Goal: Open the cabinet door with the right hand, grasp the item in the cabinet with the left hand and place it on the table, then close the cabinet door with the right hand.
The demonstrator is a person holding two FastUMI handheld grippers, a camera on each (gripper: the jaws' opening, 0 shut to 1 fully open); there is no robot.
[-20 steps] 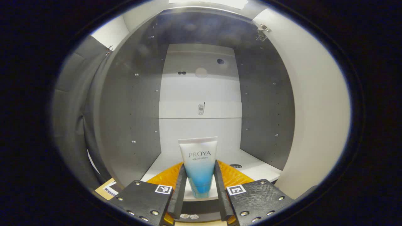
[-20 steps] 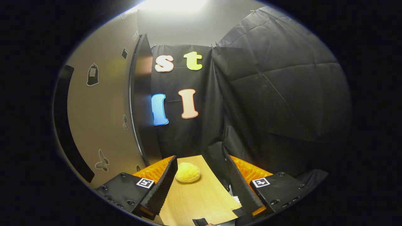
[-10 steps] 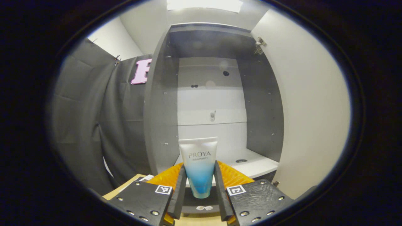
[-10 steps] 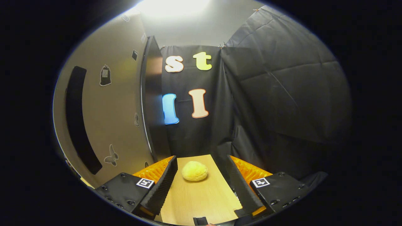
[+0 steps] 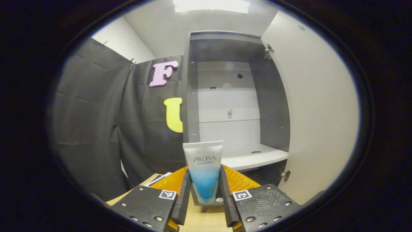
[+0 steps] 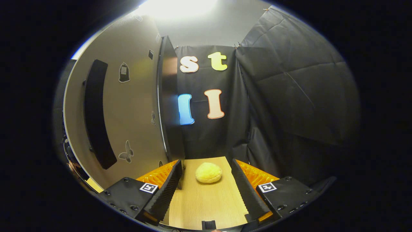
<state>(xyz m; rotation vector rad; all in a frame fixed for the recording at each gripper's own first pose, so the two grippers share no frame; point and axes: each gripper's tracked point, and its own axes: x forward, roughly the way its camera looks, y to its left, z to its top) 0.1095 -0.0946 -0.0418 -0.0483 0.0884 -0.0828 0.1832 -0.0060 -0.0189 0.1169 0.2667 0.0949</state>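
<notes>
tube (image 5: 203, 167) upright, clamped between left gripper (image 5: 204, 193) fingers

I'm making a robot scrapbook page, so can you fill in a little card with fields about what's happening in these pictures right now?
left tongs: shut on the tube
tube: upright, white top fading to blue bottom, held in front of the cabinet
cabinet: grey inside, white shelf
cabinet door: swung open, to the right of the cabinet in the left gripper view
right tongs: open, holding nothing
table: light wood, under the right tongs
yellow lump: lying on the table, beyond the right tongs
next step, probably: set the tube on the table
</notes>
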